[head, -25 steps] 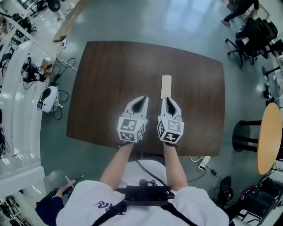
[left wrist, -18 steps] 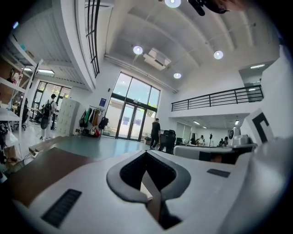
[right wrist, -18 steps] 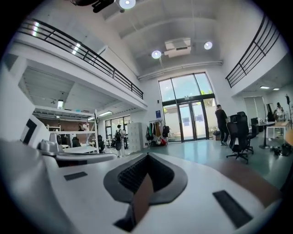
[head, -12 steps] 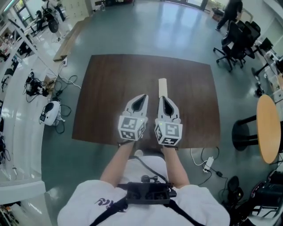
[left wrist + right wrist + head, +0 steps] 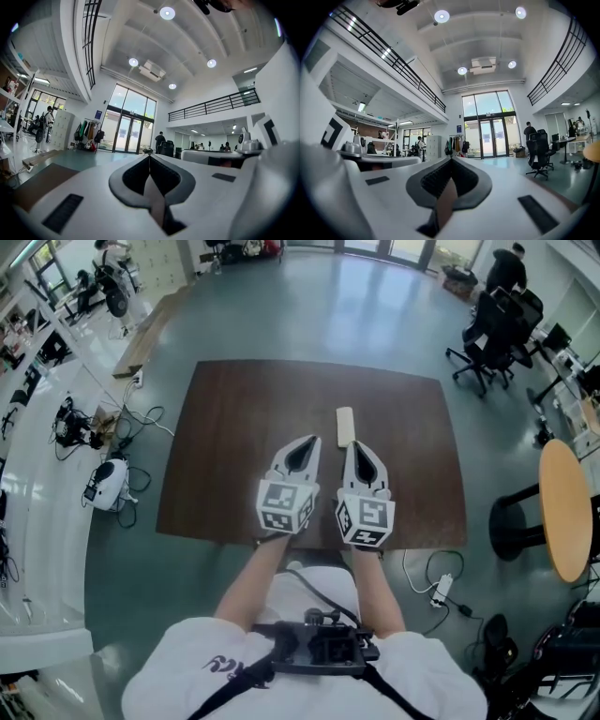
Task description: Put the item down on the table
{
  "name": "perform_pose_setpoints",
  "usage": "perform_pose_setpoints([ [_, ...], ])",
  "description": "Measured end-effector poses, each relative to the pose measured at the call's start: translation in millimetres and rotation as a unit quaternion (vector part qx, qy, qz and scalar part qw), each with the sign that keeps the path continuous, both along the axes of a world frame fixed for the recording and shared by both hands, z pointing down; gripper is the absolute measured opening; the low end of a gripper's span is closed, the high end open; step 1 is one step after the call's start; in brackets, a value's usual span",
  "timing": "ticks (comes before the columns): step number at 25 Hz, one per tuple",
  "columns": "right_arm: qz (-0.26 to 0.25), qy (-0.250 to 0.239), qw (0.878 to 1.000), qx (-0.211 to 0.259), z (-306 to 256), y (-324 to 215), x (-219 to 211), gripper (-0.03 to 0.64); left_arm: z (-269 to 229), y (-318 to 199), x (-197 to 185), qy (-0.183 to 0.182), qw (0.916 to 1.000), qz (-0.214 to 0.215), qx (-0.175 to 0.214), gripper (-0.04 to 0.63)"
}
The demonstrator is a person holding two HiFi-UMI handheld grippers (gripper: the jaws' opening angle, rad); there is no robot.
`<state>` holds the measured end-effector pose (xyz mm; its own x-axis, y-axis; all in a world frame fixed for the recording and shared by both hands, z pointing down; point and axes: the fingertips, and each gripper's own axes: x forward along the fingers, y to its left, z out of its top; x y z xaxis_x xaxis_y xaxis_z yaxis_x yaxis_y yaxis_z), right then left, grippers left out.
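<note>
A pale beige flat bar [image 5: 345,426] lies on the dark brown table [image 5: 234,446], a little right of its middle and free of both grippers. My right gripper [image 5: 355,445] hovers just on the near side of the bar's near end, jaws shut and empty. Close by on its left, my left gripper [image 5: 302,442] is also shut with nothing in it. Both gripper views point level out over the hall. In them the left gripper [image 5: 150,157] and the right gripper [image 5: 451,161] show jaws closed together, and the bar is out of sight.
The table's near edge [image 5: 309,542] runs just under the marker cubes. Office chairs [image 5: 487,334] stand at the far right, with a round wooden table [image 5: 569,512] and a black stool [image 5: 516,526] on the right. Cables and a white device [image 5: 105,479] lie on the floor at left.
The bar lies in the same place on the table. Both grippers have drawn back slightly towards my body, and the head camera's framing has shifted.
</note>
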<state>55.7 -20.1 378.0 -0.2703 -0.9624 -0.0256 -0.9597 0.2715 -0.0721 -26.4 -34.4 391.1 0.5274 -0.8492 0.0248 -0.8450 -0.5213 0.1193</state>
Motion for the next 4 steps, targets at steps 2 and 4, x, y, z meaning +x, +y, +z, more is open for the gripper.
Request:
perform_pose_setpoints([
  [2,0.0,-0.002,1.0,0.001,9.9,4.1,10.9,0.006,8.0,0.9,11.5,-0.002,1.0,-0.002,-0.001,0.012],
  [4,-0.001,-0.001,1.0,0.001,18.4,9.2,15.0,0.006,13.6,2.8,16.3,-0.001,1.0,-0.006,-0.002,0.012],
])
